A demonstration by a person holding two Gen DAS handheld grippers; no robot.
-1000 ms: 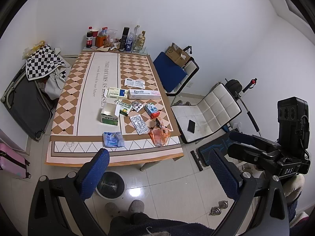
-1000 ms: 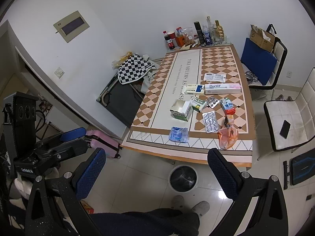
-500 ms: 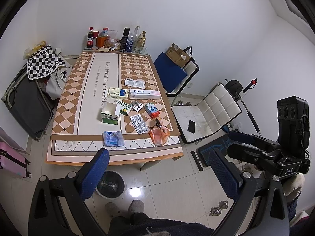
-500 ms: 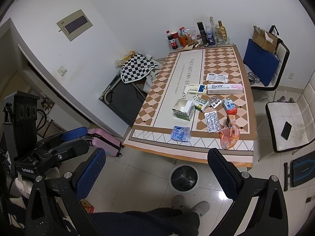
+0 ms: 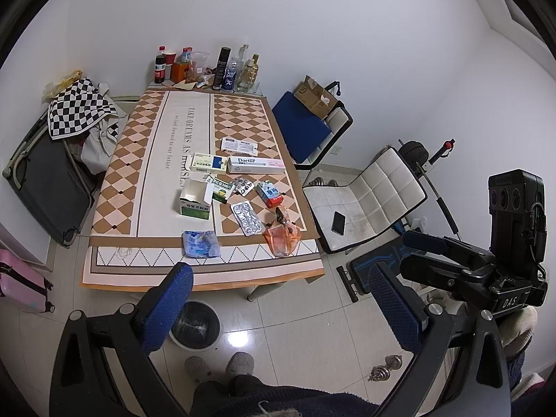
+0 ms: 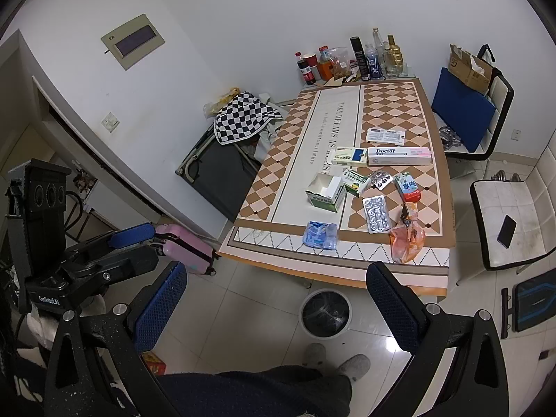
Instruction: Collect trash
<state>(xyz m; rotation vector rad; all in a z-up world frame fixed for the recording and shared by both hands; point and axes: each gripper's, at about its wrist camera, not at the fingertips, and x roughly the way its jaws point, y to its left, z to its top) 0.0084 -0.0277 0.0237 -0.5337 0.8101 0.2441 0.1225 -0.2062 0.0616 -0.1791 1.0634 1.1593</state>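
Trash lies on the near half of the patterned table (image 5: 156,160): an open green-and-white box (image 5: 195,201), a blue crumpled packet (image 5: 201,243), a silver blister pack (image 5: 247,218), an orange plastic bag (image 5: 283,238), a red-blue carton (image 5: 269,194) and a long "Doctor" box (image 5: 255,165). A round bin (image 5: 195,325) stands on the floor under the table's near edge. My left gripper (image 5: 281,304) is open, held high over the floor before the table. My right gripper (image 6: 278,300) is open too, above the bin (image 6: 325,312), with nothing in it.
Bottles (image 5: 222,64) crowd the table's far end. A blue-cushioned chair (image 5: 305,128) and a white chair (image 5: 365,205) with a phone stand to the right. A dark suitcase (image 5: 45,187) with checkered cloth and a pink case (image 6: 184,246) are left. The person's slippers (image 5: 222,370) are below.
Both cameras have shifted only slightly; the table has drifted a little in each view. Both grippers stay open and nothing on the table has moved.
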